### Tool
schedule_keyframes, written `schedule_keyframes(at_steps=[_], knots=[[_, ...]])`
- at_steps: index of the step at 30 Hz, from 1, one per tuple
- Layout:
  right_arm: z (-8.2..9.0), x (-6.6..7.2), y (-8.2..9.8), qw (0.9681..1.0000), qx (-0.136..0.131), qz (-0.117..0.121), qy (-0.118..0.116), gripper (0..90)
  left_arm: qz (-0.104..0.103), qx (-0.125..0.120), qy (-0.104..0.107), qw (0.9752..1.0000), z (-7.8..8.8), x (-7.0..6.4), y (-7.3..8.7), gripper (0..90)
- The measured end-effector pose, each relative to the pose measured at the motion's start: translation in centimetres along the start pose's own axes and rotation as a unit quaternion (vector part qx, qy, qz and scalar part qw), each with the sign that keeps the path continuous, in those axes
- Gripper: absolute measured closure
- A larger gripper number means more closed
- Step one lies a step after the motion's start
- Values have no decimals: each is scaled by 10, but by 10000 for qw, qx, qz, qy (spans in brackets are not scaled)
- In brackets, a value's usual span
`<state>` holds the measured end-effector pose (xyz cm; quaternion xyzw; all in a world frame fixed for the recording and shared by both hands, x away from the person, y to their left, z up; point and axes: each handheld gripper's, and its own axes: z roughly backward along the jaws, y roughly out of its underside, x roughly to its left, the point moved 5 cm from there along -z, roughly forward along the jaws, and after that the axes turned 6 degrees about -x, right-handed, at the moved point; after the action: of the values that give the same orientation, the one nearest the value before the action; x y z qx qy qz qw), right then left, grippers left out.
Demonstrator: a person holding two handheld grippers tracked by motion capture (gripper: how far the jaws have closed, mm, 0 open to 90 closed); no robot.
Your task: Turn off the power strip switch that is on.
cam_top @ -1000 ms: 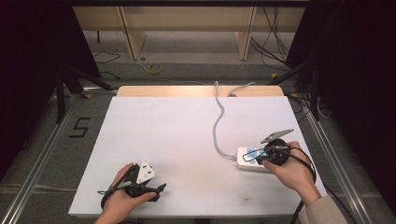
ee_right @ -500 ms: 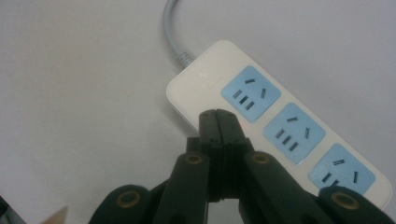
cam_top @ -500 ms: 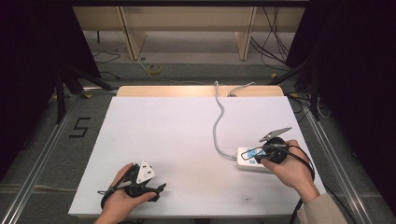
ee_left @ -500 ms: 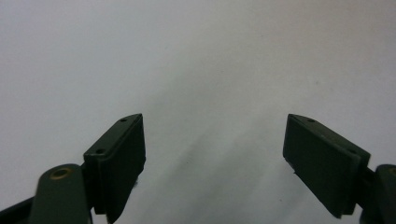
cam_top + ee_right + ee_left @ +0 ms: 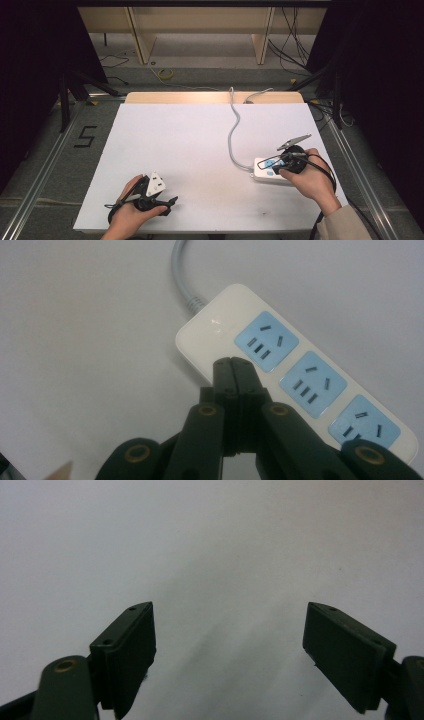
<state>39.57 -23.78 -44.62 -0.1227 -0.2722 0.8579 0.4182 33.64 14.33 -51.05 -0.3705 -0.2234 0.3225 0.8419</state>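
Observation:
A white power strip (image 5: 280, 365) with three blue socket panels lies on the white table at the right (image 5: 265, 174). Its grey cable (image 5: 232, 125) runs to the far edge. My right gripper (image 5: 233, 365) is shut with nothing between its jaws, and its tips are over the strip's long edge beside the socket nearest the cable. In the high view the right gripper (image 5: 276, 163) sits over the strip, held by a hand. My left gripper (image 5: 230, 650) stands wide open over bare table. It is at the table's near left (image 5: 167, 202), far from the strip.
The white table top (image 5: 190, 140) has a wooden strip along its far edge. Metal rails run along both sides of the table. Loose cables lie on the floor beyond it. A "5" marks the floor at the left (image 5: 85, 136).

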Motion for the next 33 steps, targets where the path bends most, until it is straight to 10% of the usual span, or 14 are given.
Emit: schedule_keyframes(at_steps=[33], knots=[[-5, -3, -7, 9999, 118, -20, 33, 900, 5, -8, -3, 10000, 0, 0, 0, 210]])
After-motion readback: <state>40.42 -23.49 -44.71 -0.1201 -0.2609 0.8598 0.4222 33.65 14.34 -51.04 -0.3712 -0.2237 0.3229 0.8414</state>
